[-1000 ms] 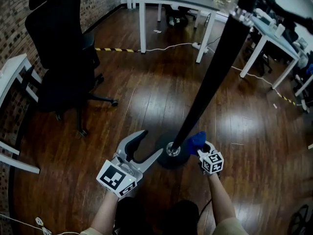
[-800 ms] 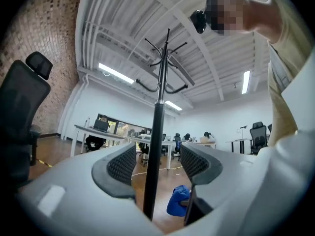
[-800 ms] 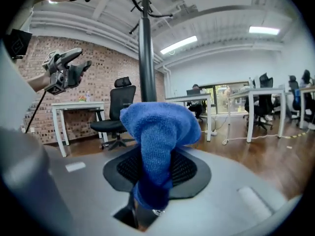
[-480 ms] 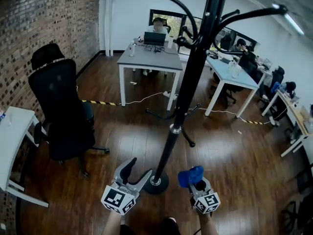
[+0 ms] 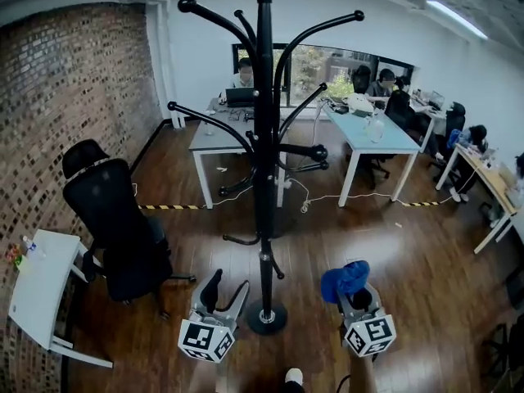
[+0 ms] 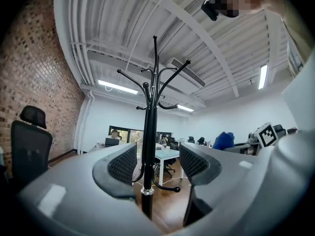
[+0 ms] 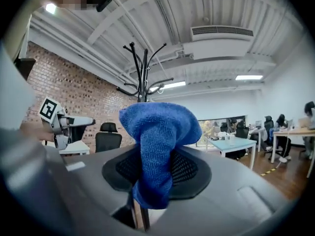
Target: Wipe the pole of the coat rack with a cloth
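The coat rack [image 5: 264,121] stands upright. Its black pole [image 5: 264,211] is straight, with curved hooks near the top, a pale ring [image 5: 264,255] low down and a round base [image 5: 268,319]. The cloth [image 5: 345,280] is blue and bunched, pinched in the right gripper [image 5: 355,295], right of the pole and, it seems, apart from it.

Bright, even light from ceiling strip lights [image 5: 455,16] and from far window [image 5: 327,72]. Soft sheen on dark wood floor [image 5: 393,252], faint shadows only. Near-silhouette of rack [image 5: 264,137] against white far wall [image 5: 205,47]. Heavy fisheye bending at edges, black corners in both gripper views, close foreground there soft and out of focus.
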Available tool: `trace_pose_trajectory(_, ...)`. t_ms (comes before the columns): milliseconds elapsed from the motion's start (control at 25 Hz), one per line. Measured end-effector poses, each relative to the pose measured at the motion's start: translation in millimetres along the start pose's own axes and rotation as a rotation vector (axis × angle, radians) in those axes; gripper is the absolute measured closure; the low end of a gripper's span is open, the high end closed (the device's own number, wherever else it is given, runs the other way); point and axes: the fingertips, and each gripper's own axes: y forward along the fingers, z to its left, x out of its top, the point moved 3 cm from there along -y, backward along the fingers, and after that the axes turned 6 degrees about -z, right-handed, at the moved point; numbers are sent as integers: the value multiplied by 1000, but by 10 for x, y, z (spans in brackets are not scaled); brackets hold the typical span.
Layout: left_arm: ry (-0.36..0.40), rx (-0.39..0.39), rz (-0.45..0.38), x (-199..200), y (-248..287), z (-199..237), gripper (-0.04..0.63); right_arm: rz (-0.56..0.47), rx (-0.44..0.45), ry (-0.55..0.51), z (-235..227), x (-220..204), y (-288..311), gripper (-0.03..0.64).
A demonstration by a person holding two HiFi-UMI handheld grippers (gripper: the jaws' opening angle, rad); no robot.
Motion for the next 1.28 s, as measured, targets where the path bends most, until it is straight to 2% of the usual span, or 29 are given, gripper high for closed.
trace_pose_trajectory(160,18,8,-2,108,203,-95,345,-87,104,-4,269,362,334,477)
trace_pose_trajectory(320,53,29,-7,261,397,-218,341,-99,172,-25,322,531,552,477)
trace_pose_trajectory(560,98,76,-40,365,570,-102,342,-92,126,-25,326,608,761,477)
trace_pose_trajectory(760,107,44,-31,241,689,-8,337,-108,109,-72,405,709,948,477)
trace_pose_trajectory(1280,64,-4,-1,83,743,233,337,-106,69,-84,505,621,1183,477)
